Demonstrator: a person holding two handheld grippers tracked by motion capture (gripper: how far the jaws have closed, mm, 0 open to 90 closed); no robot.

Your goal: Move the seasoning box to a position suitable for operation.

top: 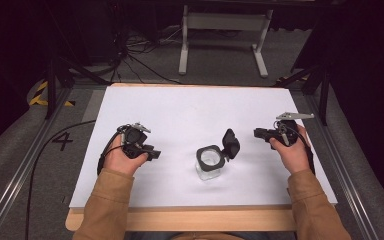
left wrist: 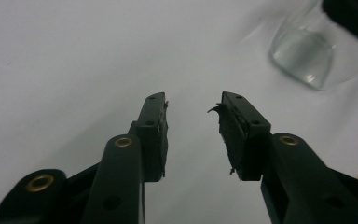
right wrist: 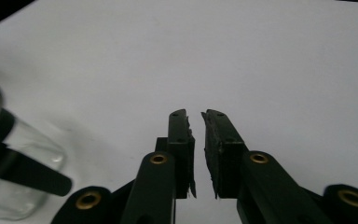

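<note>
Left tool [left wrist: 191, 105] gapes over white table [left wrist: 74, 56], glass jar [left wrist: 303, 58] beyond.

The table [top: 130, 220] is a light wooden top, exposed as a strip along the edge nearest the person. A white sheet [top: 190, 112] lies flat on the table and covers nearly all of it, reaching close to the far and side edges. One item stands directly on the white sheet: a clear glass jar [top: 210, 163] with a black collar around its mouth and a black hinged lid [top: 230, 142] tipped open, at the jar's far right side. The jar stands upright, nearer the wooden strip than the far edge of the sheet, roughly midway between the sheet's left and right edges. The sheet surface around the jar is plain white
</note>
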